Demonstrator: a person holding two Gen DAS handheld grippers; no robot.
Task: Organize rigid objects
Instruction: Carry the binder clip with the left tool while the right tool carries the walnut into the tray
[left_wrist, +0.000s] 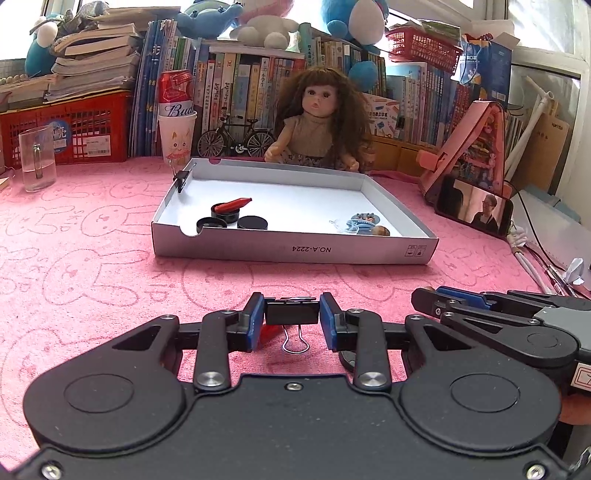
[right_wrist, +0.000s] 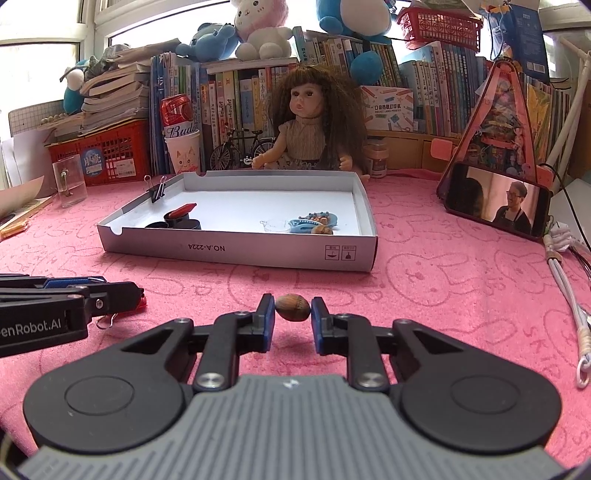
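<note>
My left gripper (left_wrist: 291, 314) is shut on a black binder clip (left_wrist: 291, 315), held just above the pink cloth; a red object (left_wrist: 269, 331) lies under it. My right gripper (right_wrist: 292, 312) is shut on a brown walnut (right_wrist: 292, 307) near the cloth. The white box lid (left_wrist: 295, 249) ahead holds black round lids (left_wrist: 252, 222), a red cap (left_wrist: 233, 204), a blue toy (left_wrist: 360, 223) and another walnut (left_wrist: 380, 231). A binder clip (left_wrist: 180, 179) is clamped on its left wall. In the left wrist view, the right gripper (left_wrist: 424, 299) sits at the right.
A doll (left_wrist: 317, 122) sits behind the lid, before rows of books. A glass mug (left_wrist: 37, 158) and red basket (left_wrist: 70, 129) stand far left, a cup with a can (left_wrist: 176, 122) beside. A phone (right_wrist: 498, 208) leans at right, cables (right_wrist: 565, 291) along the right edge.
</note>
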